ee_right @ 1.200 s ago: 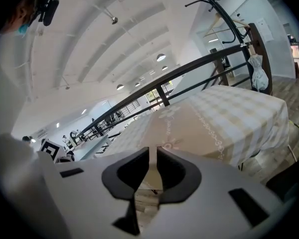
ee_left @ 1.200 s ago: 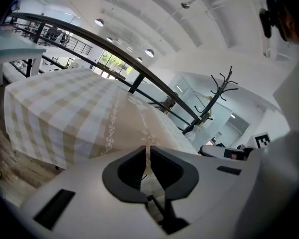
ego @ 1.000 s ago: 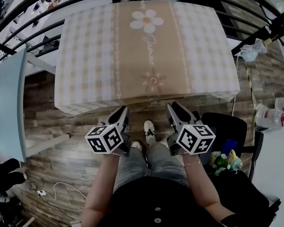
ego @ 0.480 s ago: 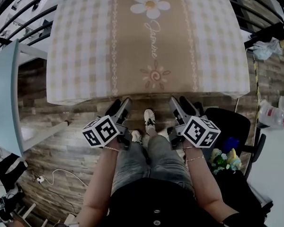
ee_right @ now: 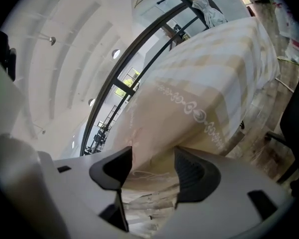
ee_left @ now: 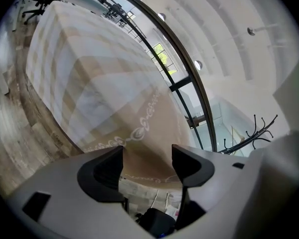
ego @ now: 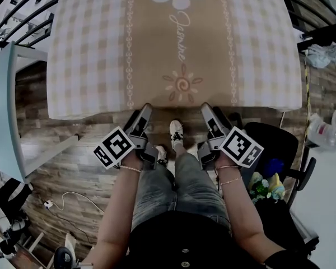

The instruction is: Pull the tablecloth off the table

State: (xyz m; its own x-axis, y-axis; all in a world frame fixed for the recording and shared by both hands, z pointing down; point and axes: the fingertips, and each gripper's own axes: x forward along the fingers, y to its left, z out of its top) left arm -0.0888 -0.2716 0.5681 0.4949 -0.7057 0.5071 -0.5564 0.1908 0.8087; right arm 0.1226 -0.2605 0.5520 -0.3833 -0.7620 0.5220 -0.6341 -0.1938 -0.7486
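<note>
Here the left gripper point(ee_left: 147, 158) sits at the near hem of the tablecloth point(ego: 101, 49), its jaws opening with the hem between them; the right gripper point(ee_right: 153, 166) does likewise. Two grippers, one cloth: beige-and-white check, tan daisy-printed centre band, draped over the table it hides

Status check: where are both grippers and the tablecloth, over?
Left gripper and right gripper fingers opening, tablecloth hem between each pair, not pinched. Tablecloth spread flat, not yet pulled. Black chair close by right gripper.
</note>
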